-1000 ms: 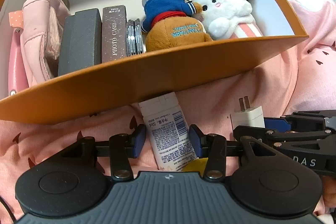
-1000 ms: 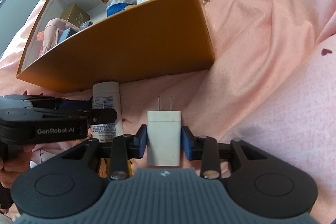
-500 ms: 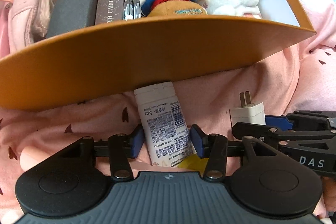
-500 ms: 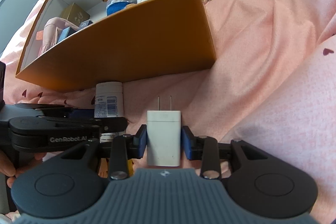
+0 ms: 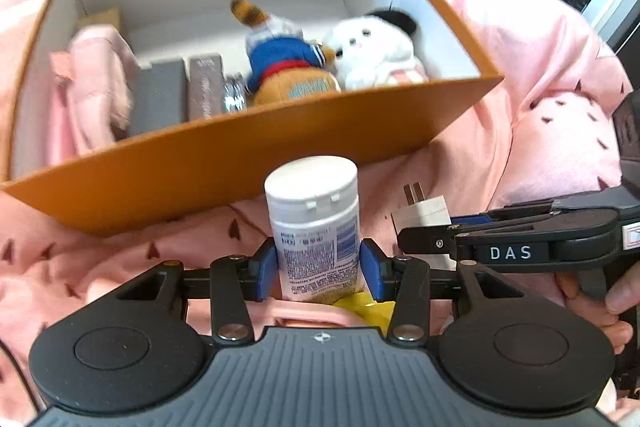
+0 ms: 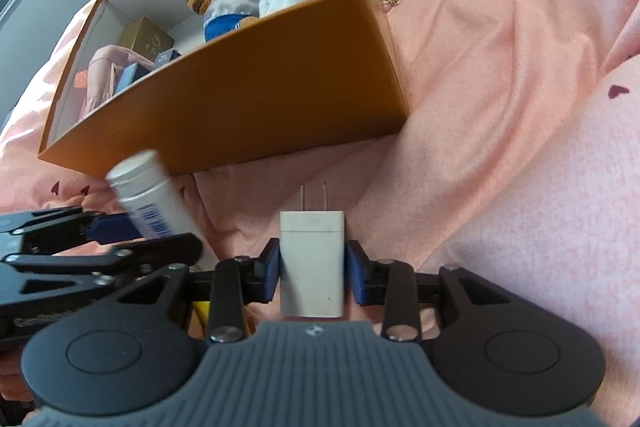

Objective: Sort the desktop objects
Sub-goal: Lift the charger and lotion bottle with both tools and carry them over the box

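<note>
My left gripper [image 5: 319, 269] is shut on a white labelled bottle [image 5: 314, 223] and holds it raised, cap toward the orange box [image 5: 248, 155]. The bottle also shows in the right wrist view [image 6: 150, 201], tilted, at the left. My right gripper [image 6: 312, 269] is shut on a white plug charger [image 6: 312, 259], prongs pointing forward, low over the pink blanket; the charger also shows in the left wrist view [image 5: 424, 215]. The orange box [image 6: 248, 107] lies just ahead of both grippers.
The box holds two plush toys [image 5: 288, 63] [image 5: 376, 51], a grey case [image 5: 158, 99], a brown card box [image 5: 205, 87], a pink pouch [image 5: 96, 83] and a small gold box [image 6: 146, 37]. A pink blanket [image 6: 500, 107] covers the surface. Something yellow [image 5: 366, 307] lies under the left gripper.
My left gripper has closed on the bottle and lifted it, tipping it up so the box's inside shows again. The right gripper stays shut on the charger, nearly still.
</note>
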A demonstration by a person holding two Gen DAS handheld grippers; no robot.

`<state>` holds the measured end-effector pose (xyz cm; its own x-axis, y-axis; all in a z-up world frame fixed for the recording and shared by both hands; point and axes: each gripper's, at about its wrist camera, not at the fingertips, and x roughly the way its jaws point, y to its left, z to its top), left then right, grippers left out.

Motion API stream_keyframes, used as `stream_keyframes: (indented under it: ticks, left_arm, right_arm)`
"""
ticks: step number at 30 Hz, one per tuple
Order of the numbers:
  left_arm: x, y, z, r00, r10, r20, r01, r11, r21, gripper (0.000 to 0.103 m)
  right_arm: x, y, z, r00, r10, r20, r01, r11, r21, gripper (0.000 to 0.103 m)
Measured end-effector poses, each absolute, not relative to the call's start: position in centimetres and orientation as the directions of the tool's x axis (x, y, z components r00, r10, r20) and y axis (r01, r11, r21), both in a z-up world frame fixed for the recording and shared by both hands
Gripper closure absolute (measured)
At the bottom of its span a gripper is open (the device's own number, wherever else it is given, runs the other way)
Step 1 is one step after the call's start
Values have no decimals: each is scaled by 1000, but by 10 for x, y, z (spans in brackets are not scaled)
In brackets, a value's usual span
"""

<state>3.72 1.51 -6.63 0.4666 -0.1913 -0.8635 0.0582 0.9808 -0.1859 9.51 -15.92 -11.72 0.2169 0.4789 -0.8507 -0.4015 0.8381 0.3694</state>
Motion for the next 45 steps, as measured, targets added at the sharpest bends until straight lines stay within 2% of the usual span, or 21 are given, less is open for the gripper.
stream_keyframes:
  ticks: [3, 5, 18, 26, 33, 39, 45]
  left_arm:
    - [35, 20, -48, 496, -187, -848, 68, 982, -177, 53]
    - [39, 17, -60, 509, -194, -838, 79, 981, -179, 53]
    - [32, 31, 5, 610, -240, -755, 111, 969, -219, 53]
    - [42, 59, 48, 698, -200, -688, 72, 975, -211, 53]
    - [71, 88, 64, 752, -104, -650, -17, 984, -177, 53]
    - [94, 110, 56, 734, -30, -678, -103, 983, -155, 53]
    - [122, 123, 33, 662, 11, -750, -140, 984, -110, 53]
  right_arm:
    - [91, -161, -112, 226, 481, -847, -402, 838, 369, 66]
    - [87, -161, -106, 234, 484, -843, -410, 836, 365, 66]
    - [86, -178, -47, 290, 574, -766, -524, 765, 374, 67]
    - [103, -147, -4, 329, 661, -675, -609, 695, 383, 67]
    - [134, -118, 19, 357, 694, -625, -670, 656, 346, 67]
    - [181, -69, 8, 269, 719, -641, -651, 626, 429, 67]
    - [220, -5, -26, 172, 673, -719, -633, 635, 442, 67]
